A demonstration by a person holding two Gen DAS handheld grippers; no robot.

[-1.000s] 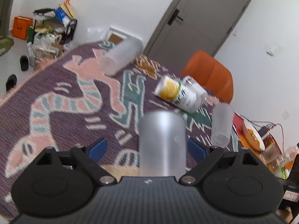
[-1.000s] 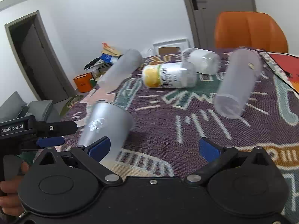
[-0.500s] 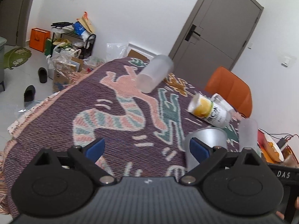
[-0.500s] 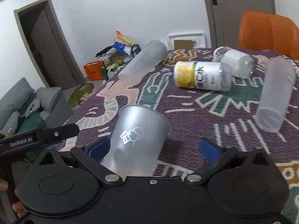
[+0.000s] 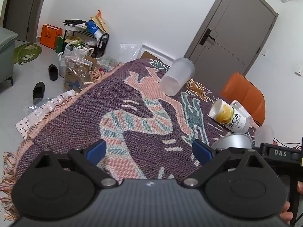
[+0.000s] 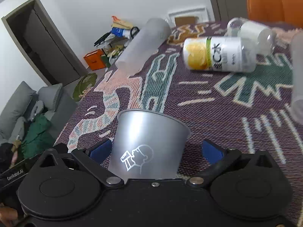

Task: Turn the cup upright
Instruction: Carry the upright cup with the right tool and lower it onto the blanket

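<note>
A silver-grey cup (image 6: pixel 149 143) with a white line drawing stands between the fingers of my right gripper (image 6: pixel 155 149), wide mouth up and away from me. The jaws are open; the left finger is close to the cup wall, the right finger stands apart from it. In the left wrist view the same cup (image 5: pixel 233 141) shows only as a rim at the right, behind the right gripper's body. My left gripper (image 5: pixel 148 149) is open and empty above the patterned cloth (image 5: pixel 132 117).
A frosted cup (image 5: pixel 177 79) lies on its side at the far end of the table, also in the right wrist view (image 6: pixel 144 45). A yellow-labelled bottle (image 6: pixel 217 54), a clear bottle (image 6: pixel 251 32) and another frosted cup (image 6: pixel 297 75) lie at right. An orange chair (image 5: pixel 244 96) stands behind.
My left gripper let go of the silver cup and drew back to the left. My right gripper moved in around the cup, which now sits between its open fingers.
</note>
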